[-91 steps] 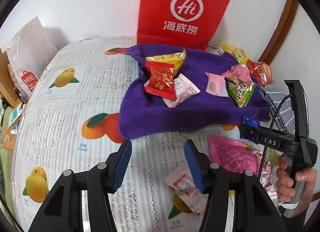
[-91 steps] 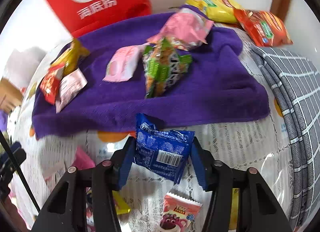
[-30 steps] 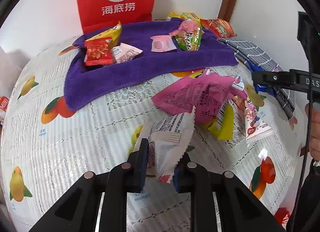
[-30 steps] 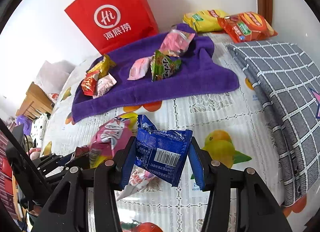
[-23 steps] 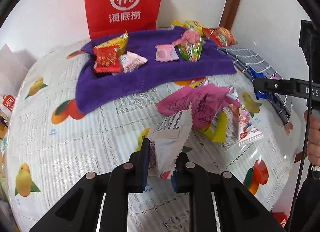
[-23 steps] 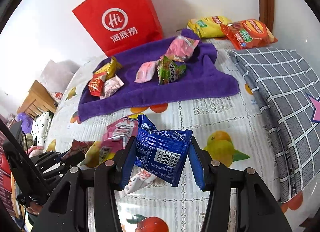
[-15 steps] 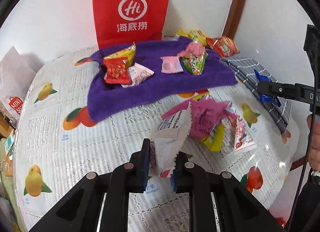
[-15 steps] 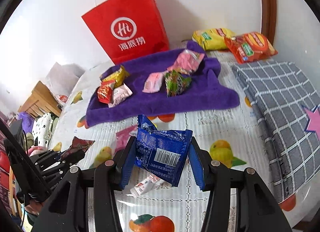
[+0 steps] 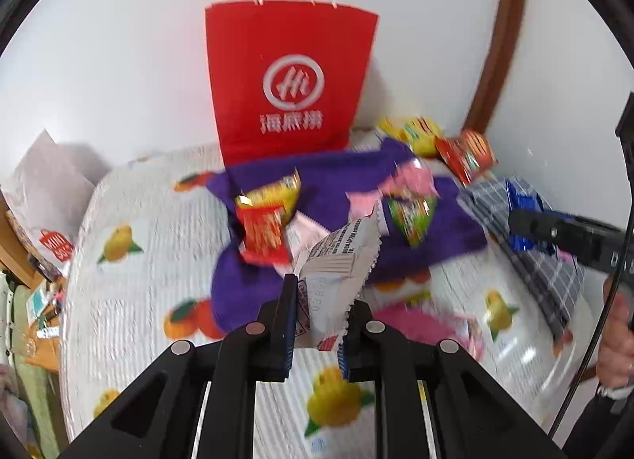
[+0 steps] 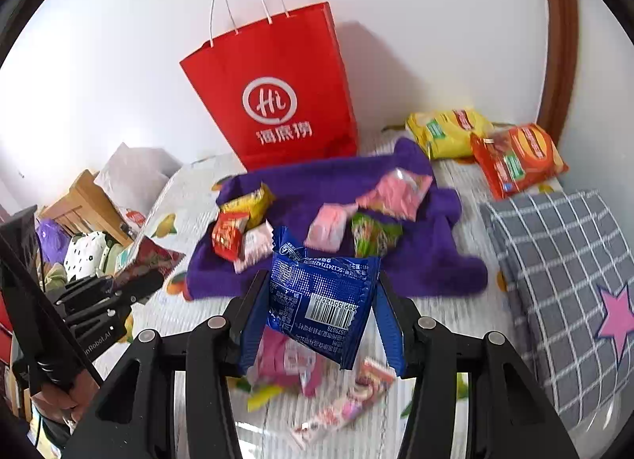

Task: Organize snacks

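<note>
My left gripper (image 9: 317, 324) is shut on a white snack packet (image 9: 337, 272), held up above the fruit-print tablecloth (image 9: 130, 300). My right gripper (image 10: 317, 324) is shut on a blue snack packet (image 10: 321, 304) with a barcode. Beyond both lies a purple towel (image 10: 428, 257) carrying several small snacks: a red packet (image 9: 261, 233), a yellow one (image 9: 273, 193), pink ones (image 10: 396, 193) and a green one (image 10: 372, 237). A red paper bag (image 9: 289, 82) stands upright behind the towel against the wall. From the left wrist view the right gripper (image 9: 527, 233) shows at the right with its blue packet.
Loose pink and yellow snacks (image 10: 301, 371) lie on the tablecloth beneath my right gripper. A yellow bag (image 10: 447, 130) and an orange bag (image 10: 519, 157) sit at the back right. A grey checked cloth (image 10: 562, 261) covers the right side. A wooden cabinet (image 10: 83, 201) stands far left.
Both grippers have risen with their packets, so the table looks farther away and the whole red bag with its handles has come into view. Grips are unchanged.
</note>
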`<state>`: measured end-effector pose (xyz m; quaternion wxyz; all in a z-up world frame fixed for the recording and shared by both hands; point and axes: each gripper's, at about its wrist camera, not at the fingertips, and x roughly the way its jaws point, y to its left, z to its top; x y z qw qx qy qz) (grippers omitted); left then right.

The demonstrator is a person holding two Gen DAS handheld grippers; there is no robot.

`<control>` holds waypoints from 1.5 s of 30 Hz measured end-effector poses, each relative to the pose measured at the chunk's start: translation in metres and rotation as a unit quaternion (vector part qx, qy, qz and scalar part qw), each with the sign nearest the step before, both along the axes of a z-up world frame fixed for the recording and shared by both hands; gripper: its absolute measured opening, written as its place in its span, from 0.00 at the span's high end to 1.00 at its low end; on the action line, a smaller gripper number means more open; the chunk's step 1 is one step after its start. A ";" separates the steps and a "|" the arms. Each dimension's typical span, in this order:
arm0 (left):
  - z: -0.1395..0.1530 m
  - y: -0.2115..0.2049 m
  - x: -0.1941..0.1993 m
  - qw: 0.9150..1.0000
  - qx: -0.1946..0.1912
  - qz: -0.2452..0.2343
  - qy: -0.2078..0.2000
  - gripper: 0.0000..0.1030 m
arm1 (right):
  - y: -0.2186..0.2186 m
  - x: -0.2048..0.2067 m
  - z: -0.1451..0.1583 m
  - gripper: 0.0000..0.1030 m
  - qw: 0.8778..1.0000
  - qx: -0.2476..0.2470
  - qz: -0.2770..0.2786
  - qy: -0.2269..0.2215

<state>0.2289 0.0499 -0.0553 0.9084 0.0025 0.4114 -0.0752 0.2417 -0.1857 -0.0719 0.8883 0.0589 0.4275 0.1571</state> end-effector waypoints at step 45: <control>-0.023 -0.004 0.124 0.998 -0.001 0.054 0.021 0.84 | 0.030 0.150 -0.022 0.51 0.999 -0.006 0.013 0.029</control>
